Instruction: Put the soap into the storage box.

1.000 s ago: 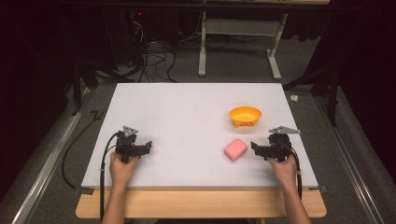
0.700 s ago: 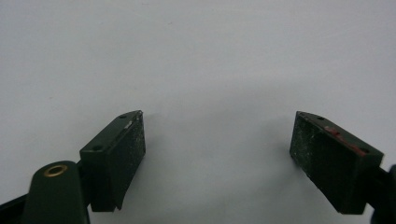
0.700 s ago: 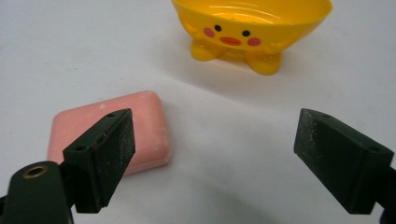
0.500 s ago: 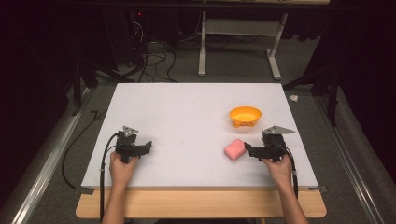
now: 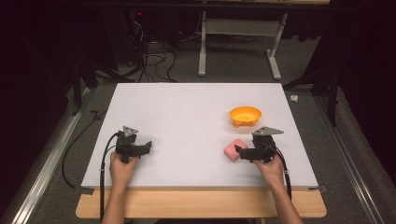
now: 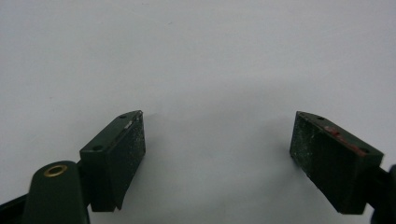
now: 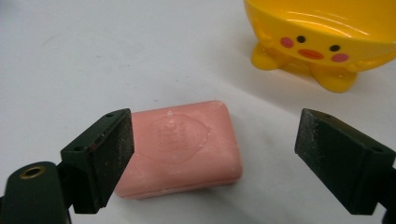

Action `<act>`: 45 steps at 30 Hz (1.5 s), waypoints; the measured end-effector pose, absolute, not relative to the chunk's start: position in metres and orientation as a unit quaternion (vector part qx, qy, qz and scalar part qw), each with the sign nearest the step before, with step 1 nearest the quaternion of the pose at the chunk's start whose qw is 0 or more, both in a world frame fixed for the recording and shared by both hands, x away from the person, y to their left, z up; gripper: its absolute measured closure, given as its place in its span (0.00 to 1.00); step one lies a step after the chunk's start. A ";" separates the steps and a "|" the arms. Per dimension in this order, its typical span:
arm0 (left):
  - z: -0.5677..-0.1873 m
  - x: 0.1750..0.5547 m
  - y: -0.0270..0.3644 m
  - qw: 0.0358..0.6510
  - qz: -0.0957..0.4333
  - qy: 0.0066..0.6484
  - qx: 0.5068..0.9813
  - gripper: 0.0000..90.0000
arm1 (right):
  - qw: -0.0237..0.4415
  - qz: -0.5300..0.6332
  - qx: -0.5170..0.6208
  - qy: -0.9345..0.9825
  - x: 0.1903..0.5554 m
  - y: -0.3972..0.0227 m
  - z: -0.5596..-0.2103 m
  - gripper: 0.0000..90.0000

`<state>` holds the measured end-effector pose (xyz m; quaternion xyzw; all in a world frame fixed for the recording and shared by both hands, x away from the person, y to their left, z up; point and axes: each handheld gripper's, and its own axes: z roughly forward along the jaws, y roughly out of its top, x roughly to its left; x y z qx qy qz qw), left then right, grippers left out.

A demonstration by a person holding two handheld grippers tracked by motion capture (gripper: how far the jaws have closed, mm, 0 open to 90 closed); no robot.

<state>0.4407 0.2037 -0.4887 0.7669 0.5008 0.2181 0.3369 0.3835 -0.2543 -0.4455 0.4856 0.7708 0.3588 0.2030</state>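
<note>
So the right gripper is sitting wide open around the pink soap bar, which is lying flat on the white table just in front of the yellow duck-faced bowl. The bar isn't centered though: it's hugging one jaw, with a big gap to the other. My guess is that closing from here is going to shove the soap sideways or twist it, and since soap is slick with rounded edges, it could easily squirt out of the pads. The left gripper is also open, holding nothing, just hanging over bare table on its own side. Hard to say whether the near jaw is already touching the bar, the stamped logo is too soft to read, and the bowl's rim is cut off.
</note>
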 end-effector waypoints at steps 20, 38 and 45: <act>-0.489 0.441 0.204 0.337 0.218 0.501 0.767 0.21 | 0.194 0.342 0.466 0.793 0.391 -0.230 -0.458 0.14; -0.489 0.441 0.204 0.337 0.218 0.501 0.767 0.21 | 0.196 0.313 0.460 0.808 0.397 -0.221 -0.469 0.13; -0.489 0.441 0.204 0.337 0.218 0.501 0.767 0.21 | 0.196 0.305 0.460 0.810 0.397 -0.219 -0.474 0.13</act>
